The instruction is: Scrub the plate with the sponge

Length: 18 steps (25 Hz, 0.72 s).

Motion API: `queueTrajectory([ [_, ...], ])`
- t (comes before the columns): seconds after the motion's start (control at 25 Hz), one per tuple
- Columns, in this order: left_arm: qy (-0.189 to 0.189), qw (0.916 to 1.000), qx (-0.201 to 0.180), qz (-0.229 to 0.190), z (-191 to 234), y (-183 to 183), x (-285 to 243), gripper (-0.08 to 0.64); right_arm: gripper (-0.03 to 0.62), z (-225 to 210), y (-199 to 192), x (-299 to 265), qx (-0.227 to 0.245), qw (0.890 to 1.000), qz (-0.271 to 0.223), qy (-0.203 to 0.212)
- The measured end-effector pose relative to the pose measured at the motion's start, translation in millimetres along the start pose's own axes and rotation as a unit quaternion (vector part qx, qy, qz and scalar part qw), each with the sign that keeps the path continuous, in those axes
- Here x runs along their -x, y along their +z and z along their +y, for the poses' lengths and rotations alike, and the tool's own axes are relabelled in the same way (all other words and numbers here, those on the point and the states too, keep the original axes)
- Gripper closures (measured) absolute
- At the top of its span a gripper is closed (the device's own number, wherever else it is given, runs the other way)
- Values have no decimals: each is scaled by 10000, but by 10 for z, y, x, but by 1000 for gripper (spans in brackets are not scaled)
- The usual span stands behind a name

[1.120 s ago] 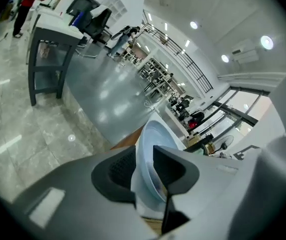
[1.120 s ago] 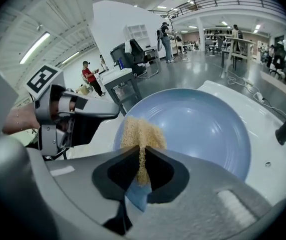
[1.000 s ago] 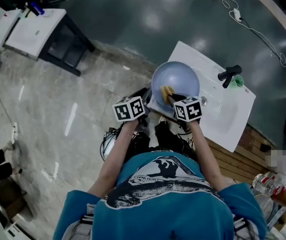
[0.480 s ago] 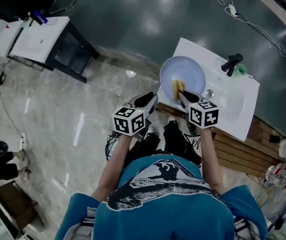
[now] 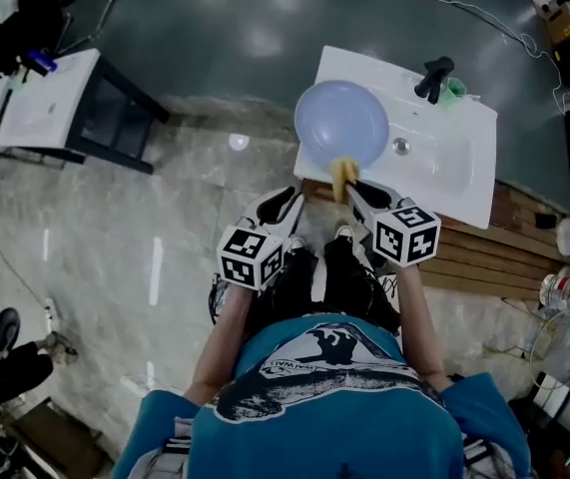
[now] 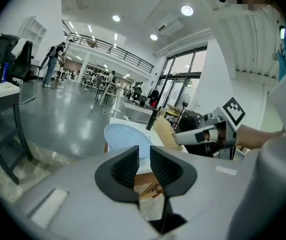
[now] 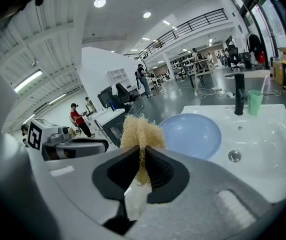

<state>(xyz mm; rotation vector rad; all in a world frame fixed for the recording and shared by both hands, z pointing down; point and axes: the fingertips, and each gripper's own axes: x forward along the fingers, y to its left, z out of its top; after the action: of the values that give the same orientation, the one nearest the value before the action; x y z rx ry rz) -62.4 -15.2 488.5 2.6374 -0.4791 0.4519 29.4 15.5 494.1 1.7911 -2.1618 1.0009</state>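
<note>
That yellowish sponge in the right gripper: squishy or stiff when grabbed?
Probably squishy: the sponge pinches thin between the jaws of the right gripper and fans out above them. Its frayed, fibrous edges suggest it is light and unlikely to slip.

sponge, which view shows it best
Right gripper view: the sponge sits close and centred, clamped between the jaws. Head view shows it small, beside the plate. Left gripper view shows it side-on, farther off.

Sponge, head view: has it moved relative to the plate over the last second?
Yes. The sponge was over the middle of the plate; now it is at the plate's near rim, drawn back toward the person.
</note>
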Motion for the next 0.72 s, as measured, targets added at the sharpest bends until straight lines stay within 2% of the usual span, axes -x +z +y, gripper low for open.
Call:
queueTrajectory([
  [0.28,-170,9998,4,117,-311,-205,-34,480,558,-70,-214,262,-66,9999,57,-83],
  [0.72,-24,10000,3,49,-994,-440,126,485,558,19,-579,817,63,9996,52,269],
])
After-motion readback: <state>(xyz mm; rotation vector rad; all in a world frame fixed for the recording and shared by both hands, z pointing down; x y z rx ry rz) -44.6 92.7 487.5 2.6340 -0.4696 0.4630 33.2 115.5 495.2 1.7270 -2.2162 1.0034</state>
